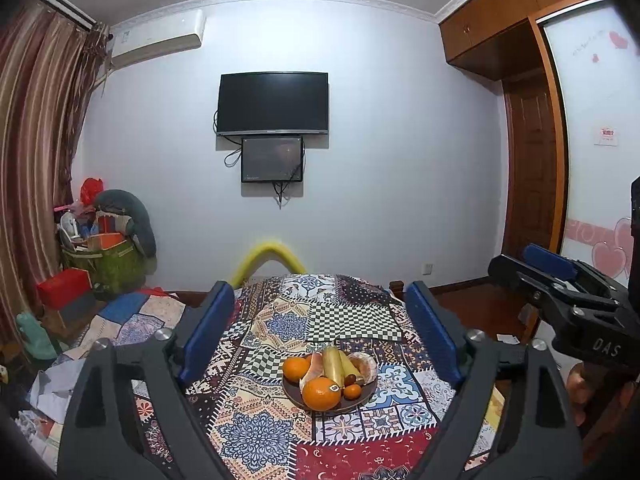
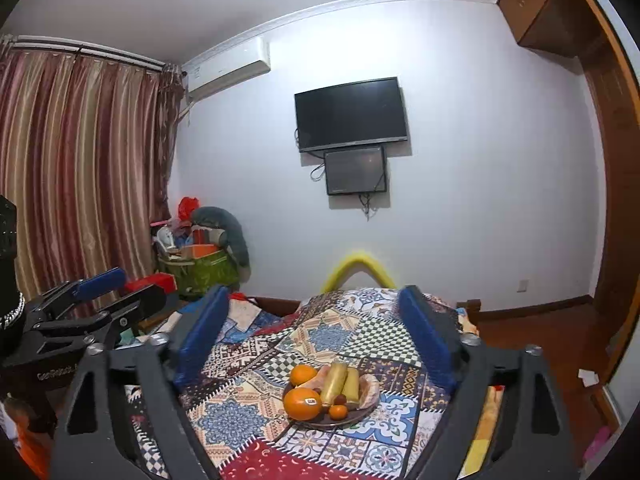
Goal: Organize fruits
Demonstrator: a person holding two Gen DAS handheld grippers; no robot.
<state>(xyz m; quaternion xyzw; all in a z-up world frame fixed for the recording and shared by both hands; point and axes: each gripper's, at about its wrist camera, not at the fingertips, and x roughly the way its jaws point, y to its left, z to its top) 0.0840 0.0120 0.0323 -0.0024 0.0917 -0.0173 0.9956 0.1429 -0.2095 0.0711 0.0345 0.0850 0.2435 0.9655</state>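
Left wrist view shows the fruits [image 1: 330,376] piled on a plate [image 1: 294,396] on the patterned surface [image 1: 256,432]; sorting looks finished. Left hand-held gripper [image 1: 320,328] and right hand-held gripper [image 2: 316,332] hover spread, empty.

In the lower middle of the frame the right gripper [image 2: 314,336] stands wide open, its blue pads [image 2: 202,336] apart and holding nothing. Between them, lower down, a dark plate [image 2: 320,424] sits on a table under a patchwork cloth [image 2: 240,412]. On the plate lie a large stickered orange [image 2: 302,403], a smaller orange [image 2: 303,375], two yellowish sticks [image 2: 334,380] side by side, and a tiny orange [image 2: 338,411]. At the left edge, the left gripper [image 2: 116,288] shows, pointing right. A dark television [image 2: 351,114] hangs on the wall at upper centre.
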